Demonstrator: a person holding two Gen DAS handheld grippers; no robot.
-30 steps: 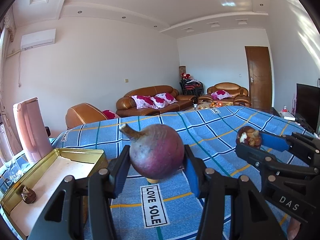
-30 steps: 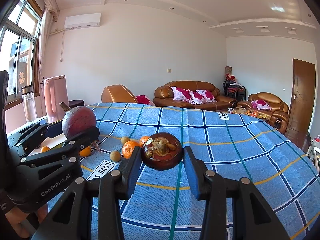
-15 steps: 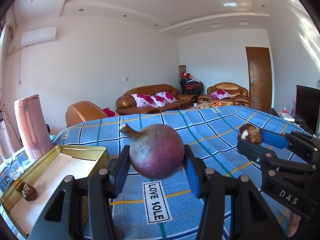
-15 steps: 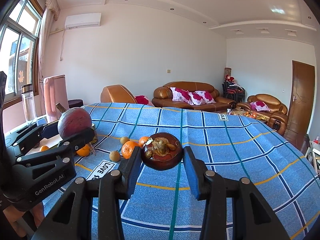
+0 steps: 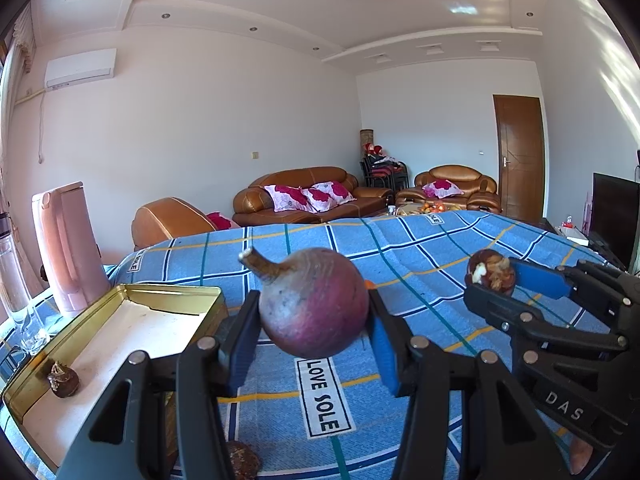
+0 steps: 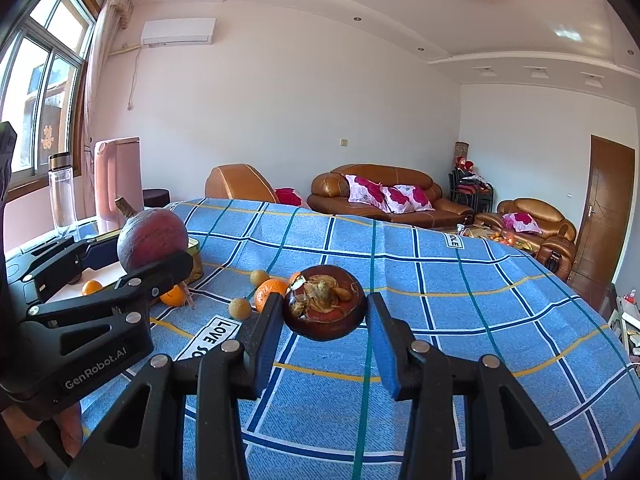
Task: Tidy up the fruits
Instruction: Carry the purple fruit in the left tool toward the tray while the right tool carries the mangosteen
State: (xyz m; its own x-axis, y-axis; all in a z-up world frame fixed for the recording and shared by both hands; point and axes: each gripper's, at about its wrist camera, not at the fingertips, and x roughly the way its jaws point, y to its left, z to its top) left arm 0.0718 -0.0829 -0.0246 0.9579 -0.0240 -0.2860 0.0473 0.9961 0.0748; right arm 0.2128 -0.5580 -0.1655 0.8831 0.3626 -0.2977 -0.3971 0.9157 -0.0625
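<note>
Reading "LOVE SOLE" on the cloth label (image 5: pixel 323 394), we see the left gripper (image 5: pixel 314 320) grasping a purple fruit (image 5: pixel 314 302), and the right gripper (image 6: pixel 325 330) marked "DAS" grasping a brown fruit (image 6: pixel 325 308).

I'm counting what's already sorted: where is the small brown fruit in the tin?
In the left wrist view, the small brown fruit lies alone at the near left corner of the gold tin, left of the left claw.

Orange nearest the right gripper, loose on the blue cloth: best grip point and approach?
Take the orange across its widest middle, coming from above. It is round with no handle, and a small brown fruit sits close on its left, so a low side approach would likely bump that.
</note>
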